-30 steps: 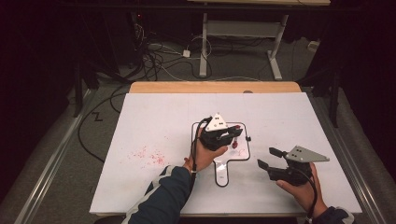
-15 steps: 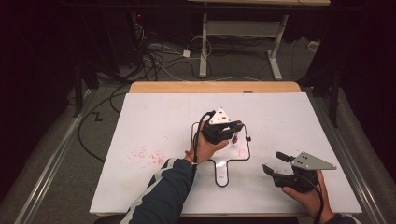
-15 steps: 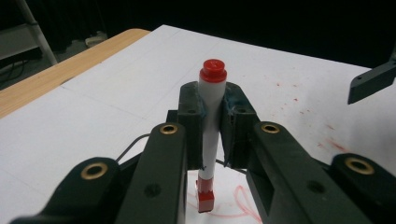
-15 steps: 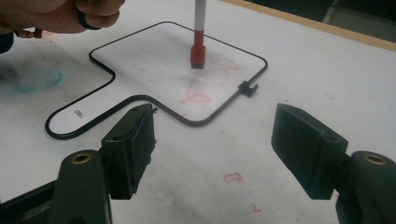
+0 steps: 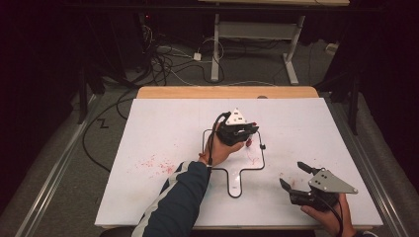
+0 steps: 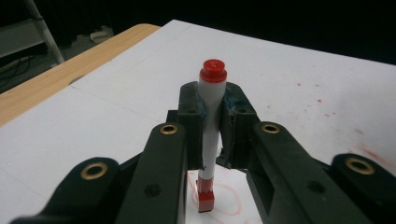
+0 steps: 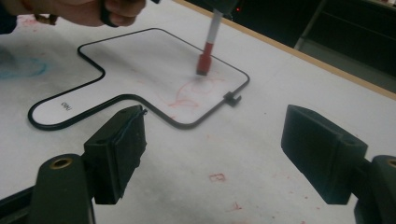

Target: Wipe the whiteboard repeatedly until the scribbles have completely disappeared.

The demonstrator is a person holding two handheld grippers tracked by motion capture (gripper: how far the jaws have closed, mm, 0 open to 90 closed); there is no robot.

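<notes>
Drawing step: left gripper clamps red marker, tip on small whiteboard mid-surface. Right gripper, near front-right corner, jaws just opened, empty. Next: steady strokes inside the frame.

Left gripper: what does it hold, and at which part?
The left gripper is shut on a red marker, clamped on its white barrel just below the red end cap. The right gripper holds nothing.

text: one small dark print, too small to read | on: handle end of the black-edged whiteboard paddle | other legible text: none
</notes>
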